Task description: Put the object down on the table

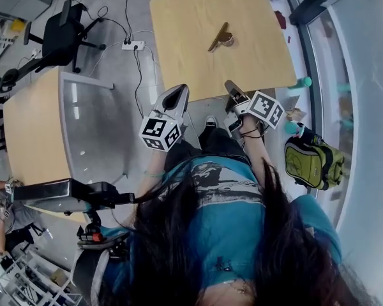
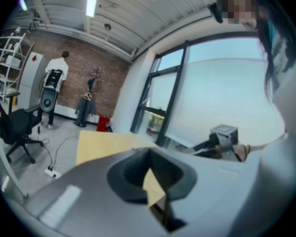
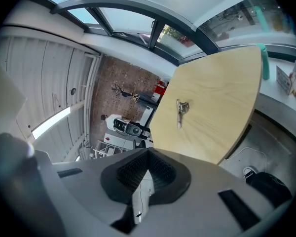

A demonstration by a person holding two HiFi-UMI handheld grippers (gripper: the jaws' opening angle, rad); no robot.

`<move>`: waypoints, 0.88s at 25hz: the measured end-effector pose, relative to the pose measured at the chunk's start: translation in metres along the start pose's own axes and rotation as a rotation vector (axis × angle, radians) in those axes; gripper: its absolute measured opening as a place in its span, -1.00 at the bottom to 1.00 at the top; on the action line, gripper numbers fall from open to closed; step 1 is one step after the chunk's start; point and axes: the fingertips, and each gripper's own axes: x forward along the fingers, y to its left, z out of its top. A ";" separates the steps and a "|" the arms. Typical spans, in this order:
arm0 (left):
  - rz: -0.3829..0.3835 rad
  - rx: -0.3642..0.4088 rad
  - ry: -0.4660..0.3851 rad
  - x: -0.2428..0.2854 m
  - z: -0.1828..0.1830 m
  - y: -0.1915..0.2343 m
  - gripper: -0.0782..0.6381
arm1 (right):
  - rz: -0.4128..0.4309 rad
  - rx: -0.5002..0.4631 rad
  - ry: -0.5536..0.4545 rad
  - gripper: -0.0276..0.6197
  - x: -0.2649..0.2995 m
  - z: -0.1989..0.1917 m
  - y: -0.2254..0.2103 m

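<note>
The object (image 1: 220, 38), small and brass-coloured, perhaps a clip though it is too small to be sure, lies flat on the table (image 1: 255, 65), near the middle of its top. Nothing touches it. The right gripper (image 1: 233, 88) hangs off the near edge, jaws together and empty; its own view looks across at the object (image 3: 180, 110). The left gripper (image 1: 177, 94) is beside it, also short of the table, jaws closed on nothing. A green backpack (image 1: 309, 161) sits on the floor to the right.
</note>
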 end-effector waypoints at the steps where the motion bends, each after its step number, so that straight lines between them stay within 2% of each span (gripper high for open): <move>1: -0.008 0.004 -0.002 -0.004 0.000 -0.002 -0.77 | 0.001 0.000 0.003 -0.88 -0.003 -0.009 0.002; 11: -0.108 0.092 -0.006 -0.090 -0.013 0.001 -0.77 | 0.011 -0.003 -0.058 -0.88 -0.020 -0.100 0.026; 17: -0.188 0.079 0.004 -0.171 -0.025 0.017 -0.77 | -0.010 0.022 -0.121 -0.88 -0.040 -0.185 0.052; 22: -0.254 0.065 0.025 -0.213 -0.050 0.001 -0.77 | -0.040 0.033 -0.144 -0.88 -0.076 -0.242 0.052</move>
